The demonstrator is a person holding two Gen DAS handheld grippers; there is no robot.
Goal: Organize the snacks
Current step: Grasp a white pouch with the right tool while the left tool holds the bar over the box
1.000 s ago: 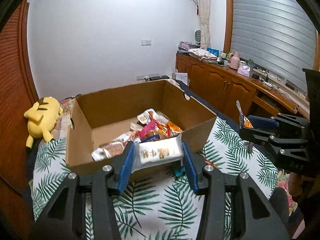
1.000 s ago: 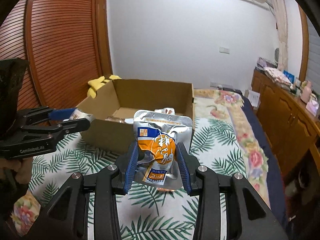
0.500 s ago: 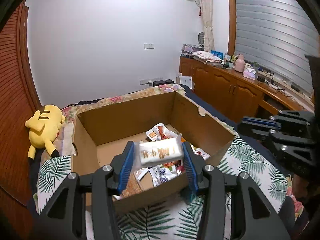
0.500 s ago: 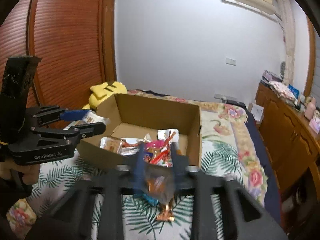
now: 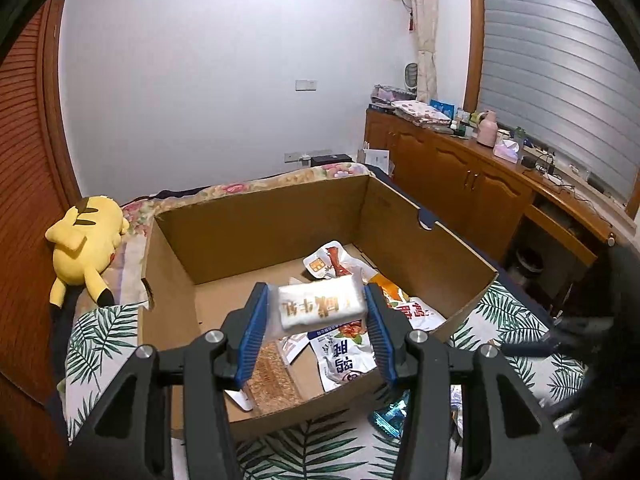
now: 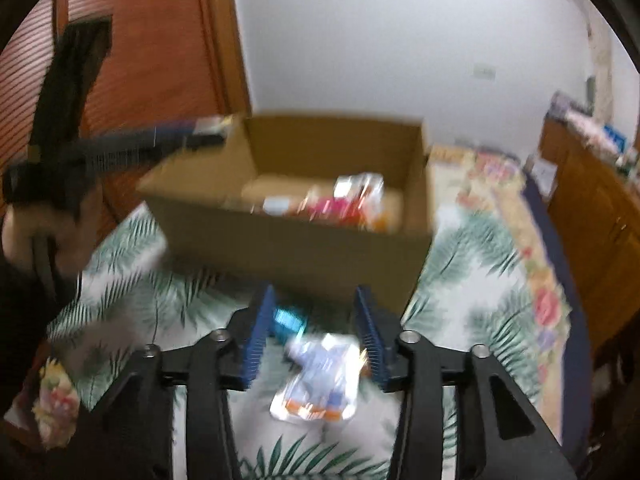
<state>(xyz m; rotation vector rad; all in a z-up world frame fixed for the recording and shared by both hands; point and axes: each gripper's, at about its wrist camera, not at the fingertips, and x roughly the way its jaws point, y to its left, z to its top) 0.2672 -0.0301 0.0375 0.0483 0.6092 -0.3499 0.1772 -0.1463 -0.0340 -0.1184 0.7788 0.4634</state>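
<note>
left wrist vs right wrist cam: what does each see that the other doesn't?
Left wrist only: the left gripper shut on a white snack pack above the open box, a yellow plush toy beside the box, and a slatted window shutter.

Right wrist only, heavily blurred: the right gripper, jaws just opening, with a silver snack pouch lying on the leaf-print cover between its fingers, pads not pressing it.

Both: the cardboard box with snacks in it, the white wall, and the wooden cabinets.

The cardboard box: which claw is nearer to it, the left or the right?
Left. The left claw holds a white snack pack over the open cardboard box. The right claw, jaws just opened, is in front of the box, over a silver packet on the cloth.
</note>
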